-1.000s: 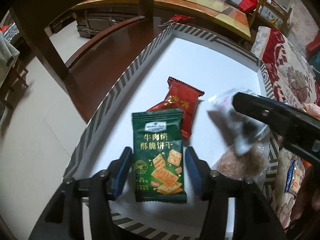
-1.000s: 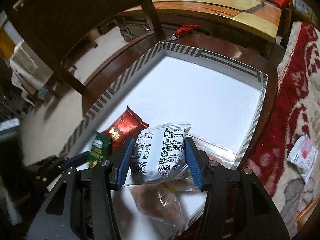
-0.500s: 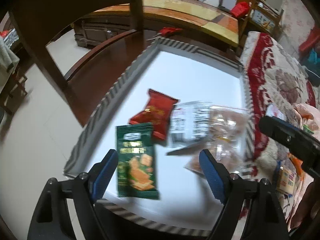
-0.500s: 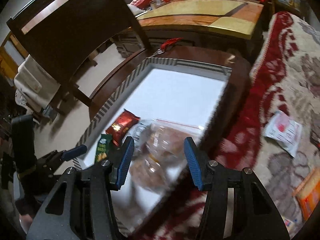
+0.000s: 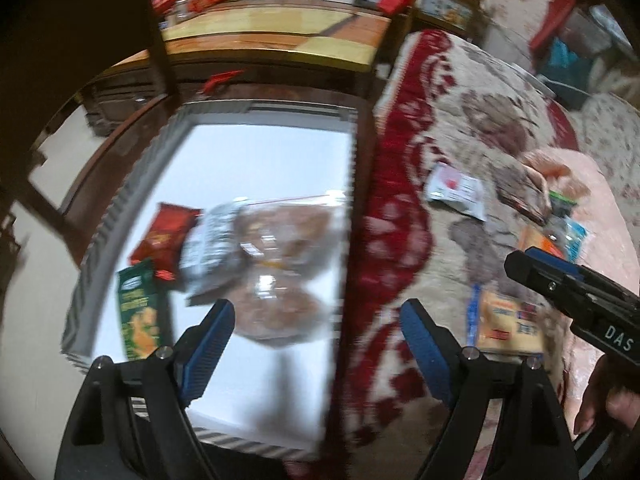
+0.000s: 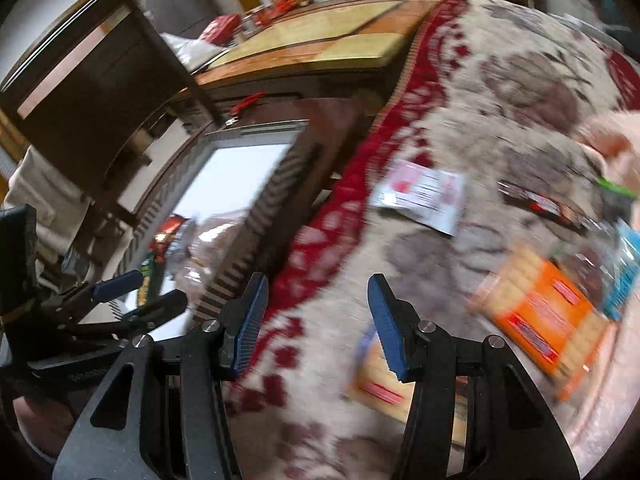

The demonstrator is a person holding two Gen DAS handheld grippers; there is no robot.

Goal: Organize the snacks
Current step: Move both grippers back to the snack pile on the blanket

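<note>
Blue-padded fingers (image 5: 208, 344) of the left gripper (image 5: 316, 344) stood spread wide with nothing between them, above the near right edge of a shallow white box (image 5: 260, 152) with a grey-striped rim. Fingers (image 6: 384, 316) of the right gripper (image 6: 316, 320) were parted about halfway and likewise empty, hanging over a red-and-beige patterned blanket (image 6: 460, 92). White letters "DAS" showed on the right gripper's black body in the left view.

Inside the box lay four snacks bunched toward its near left side: a green cracker packet (image 5: 138, 312) with blurred yellow print, a red packet (image 5: 166, 232), a silver-white packet (image 5: 212, 248), and a clear zip bag of brown pieces (image 5: 280, 272). None of their writing could be read through the blur.

On the blanket, well apart from the box, lay a white packet with a red mark (image 6: 420, 196), an orange packet (image 6: 544, 312), a yellow-and-blue packet (image 5: 504, 320) just beside the left gripper's right finger, a dark bar (image 6: 540, 204) and a light-blue packet (image 6: 624, 272); their labels were smeared.

The box rested on a dark wooden table (image 5: 120, 128). Beyond stood a dark chair (image 6: 92, 68) and a yellow-topped counter (image 5: 280, 36) bearing red ornaments.
</note>
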